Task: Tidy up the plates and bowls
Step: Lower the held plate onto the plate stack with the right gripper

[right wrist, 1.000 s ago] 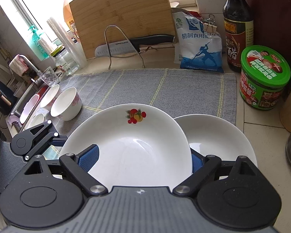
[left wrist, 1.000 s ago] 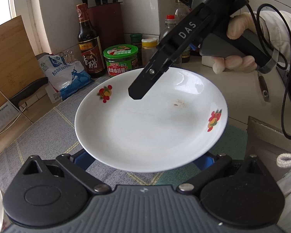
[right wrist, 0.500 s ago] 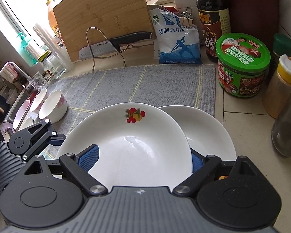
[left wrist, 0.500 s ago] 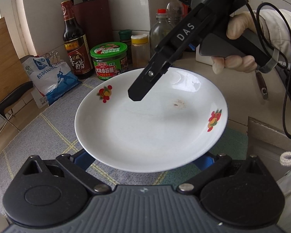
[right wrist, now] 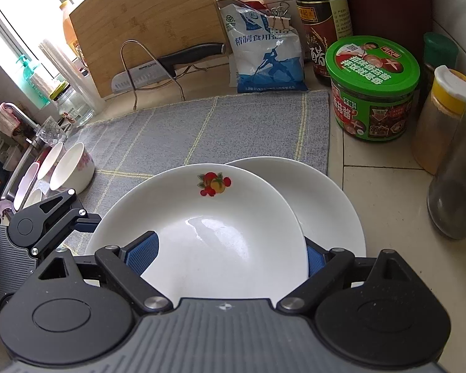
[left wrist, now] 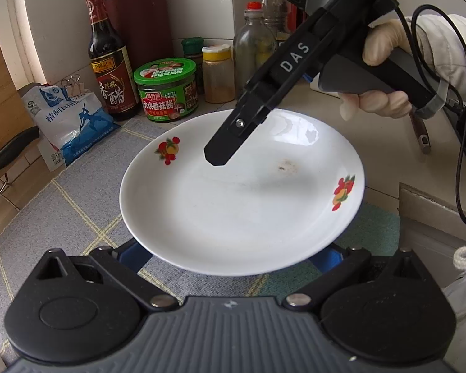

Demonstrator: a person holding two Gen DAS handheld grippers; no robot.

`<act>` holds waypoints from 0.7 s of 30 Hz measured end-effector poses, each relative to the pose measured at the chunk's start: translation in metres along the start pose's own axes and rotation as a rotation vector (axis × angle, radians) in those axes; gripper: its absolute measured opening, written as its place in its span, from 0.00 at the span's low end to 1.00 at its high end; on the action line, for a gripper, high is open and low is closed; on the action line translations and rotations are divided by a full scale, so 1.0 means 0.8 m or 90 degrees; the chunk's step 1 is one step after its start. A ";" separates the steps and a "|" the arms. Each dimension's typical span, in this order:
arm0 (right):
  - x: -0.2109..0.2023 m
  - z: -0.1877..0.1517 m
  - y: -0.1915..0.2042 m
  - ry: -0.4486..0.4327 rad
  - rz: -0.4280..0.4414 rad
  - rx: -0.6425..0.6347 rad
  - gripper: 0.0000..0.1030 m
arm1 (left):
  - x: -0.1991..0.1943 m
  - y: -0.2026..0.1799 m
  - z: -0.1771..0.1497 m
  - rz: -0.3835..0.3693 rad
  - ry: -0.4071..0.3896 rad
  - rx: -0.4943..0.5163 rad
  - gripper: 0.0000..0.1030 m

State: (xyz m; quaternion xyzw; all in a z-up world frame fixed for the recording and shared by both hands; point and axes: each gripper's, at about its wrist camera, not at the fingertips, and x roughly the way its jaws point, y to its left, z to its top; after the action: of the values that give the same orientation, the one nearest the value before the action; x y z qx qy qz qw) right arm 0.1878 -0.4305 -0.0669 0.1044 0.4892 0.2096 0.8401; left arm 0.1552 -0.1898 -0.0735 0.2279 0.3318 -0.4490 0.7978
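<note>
Two white plates show in the right wrist view. A fruit-print plate (right wrist: 208, 236) fills the lower middle of the frame. A second plate (right wrist: 326, 205), plain where it shows, peeks out from under its right edge.

The right hand-held gripper (right wrist: 228, 253) has its jaws spread wide. Its blue pads sit at either side of the fruit-print plate's near part, and the rim covers their inner edges, so it holds that plate.

In the left wrist view a fruit-print plate with a small brown smear fills the centre. The left hand-held gripper (left wrist: 230, 258) holds it the same way, with a blue pad at each lower side of the rim. I cannot tell whether this is the same plate as in the other view.

One black finger of the right hand-held gripper crosses the far part of that plate from the upper right. Whether it touches the plate cannot be told. A gloved hand (left wrist: 379, 102) grips its handle at the right edge.

Beneath the plates lies a grey mat (right wrist: 217, 124) with yellow lines, on a pale tiled table (right wrist: 382, 192).

A green-lidded jar (right wrist: 372, 93) stands just off the mat's right edge. Next to it are a dark bottle (right wrist: 320, 21) and a blue-and-white bag (right wrist: 264, 52).

At the upper left, a wooden cutting board (right wrist: 146, 21) leans behind a knife (right wrist: 171, 65) on a wire rack.

At the left edge, white bowls (right wrist: 71, 171) sit near the mat's corner, above the left hand-held gripper's linkage.
</note>
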 end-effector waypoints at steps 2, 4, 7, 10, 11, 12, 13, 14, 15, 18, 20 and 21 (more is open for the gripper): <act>0.002 0.000 -0.002 0.000 -0.001 0.002 0.93 | 0.001 0.001 0.001 0.000 0.000 0.002 1.00; 0.004 -0.001 -0.003 0.001 -0.004 0.005 0.93 | 0.002 0.002 0.002 0.001 0.000 0.005 1.00; 0.005 -0.001 -0.008 0.000 -0.006 0.012 0.93 | 0.004 0.002 0.003 0.002 0.000 0.011 1.00; 0.006 -0.001 -0.010 -0.002 -0.011 0.015 0.93 | 0.008 0.003 0.004 0.001 0.002 0.018 1.00; 0.006 -0.001 -0.011 -0.003 -0.013 0.016 0.93 | 0.010 0.003 0.005 0.001 0.002 0.021 1.00; 0.005 -0.002 -0.012 -0.004 -0.015 0.018 0.93 | 0.011 0.004 0.005 0.000 0.003 0.025 1.00; 0.005 -0.002 -0.013 -0.005 -0.015 0.020 0.93 | 0.013 0.004 0.005 0.000 0.003 0.028 1.00; 0.004 -0.002 -0.014 -0.007 -0.016 0.023 0.93 | 0.015 0.004 0.006 -0.001 0.004 0.029 1.00; 0.003 -0.003 -0.014 -0.008 -0.018 0.025 0.93 | 0.017 0.005 0.006 -0.003 0.005 0.031 1.00; 0.000 -0.003 -0.016 -0.010 -0.023 0.028 0.93 | 0.022 0.007 0.007 -0.009 0.008 0.033 1.00; -0.002 -0.004 -0.017 -0.011 -0.024 0.030 0.93 | 0.025 0.006 0.007 -0.009 0.008 0.039 1.00; -0.003 -0.005 -0.017 -0.011 -0.025 0.030 0.93 | 0.026 0.006 0.007 -0.009 0.008 0.041 1.00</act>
State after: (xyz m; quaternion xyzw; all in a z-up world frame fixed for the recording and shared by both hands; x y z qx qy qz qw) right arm 0.1867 -0.4434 -0.0720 0.1167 0.4888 0.1807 0.8455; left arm 0.1689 -0.2028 -0.0844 0.2538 0.3234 -0.4639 0.7847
